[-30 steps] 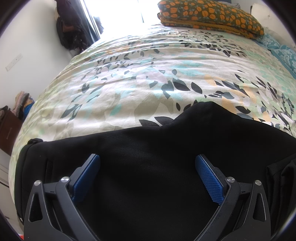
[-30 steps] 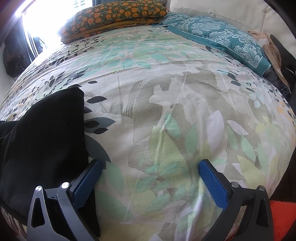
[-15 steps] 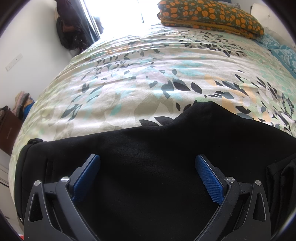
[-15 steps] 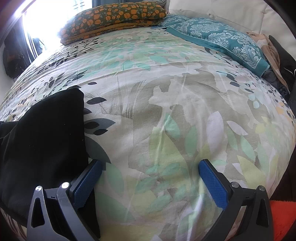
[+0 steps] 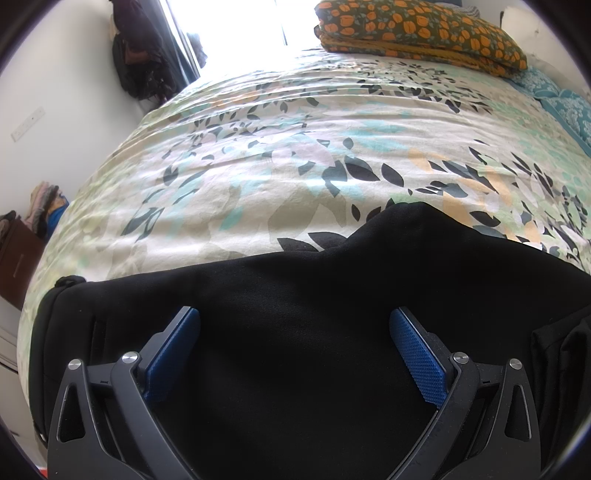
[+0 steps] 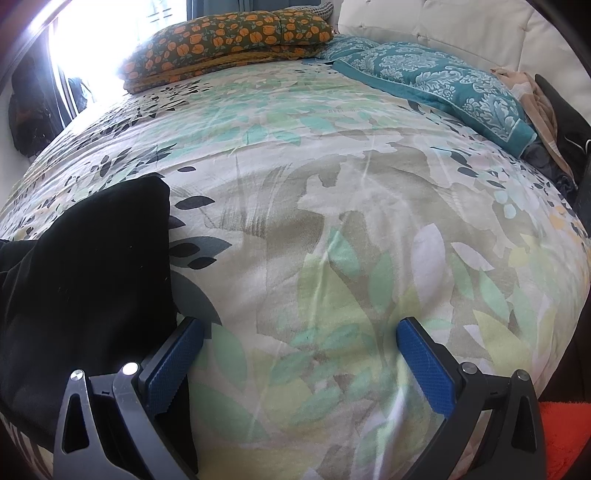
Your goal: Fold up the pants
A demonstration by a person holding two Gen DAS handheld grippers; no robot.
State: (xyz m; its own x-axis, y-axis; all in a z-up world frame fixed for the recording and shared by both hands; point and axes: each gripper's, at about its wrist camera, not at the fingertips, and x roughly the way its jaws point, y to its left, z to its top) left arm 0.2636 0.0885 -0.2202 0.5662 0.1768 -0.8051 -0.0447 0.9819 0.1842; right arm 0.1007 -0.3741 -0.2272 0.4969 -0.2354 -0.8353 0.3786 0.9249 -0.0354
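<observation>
Hovering wide open over black pants (image 5: 295,332) on floral bedspread (image 5: 295,147).
Left gripper (image 5: 295,354) spread above pants at lower frame; right gripper (image 6: 299,365) gaped over bare bedspread, pants lower left; orange-flowered pillow (image 6: 229,40) upper frame.

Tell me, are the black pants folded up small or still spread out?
Spread out. The black pants lie wide across the bedspread, no tidy bundle. Layers cannot be told.

bed (image 5: 280,147): leaf-print cover, wrinkled
near edge: black pants (image 5: 295,332) lying flat
far end: orange floral pillow (image 5: 417,29), teal pillow (image 6: 436,85) beside it
</observation>
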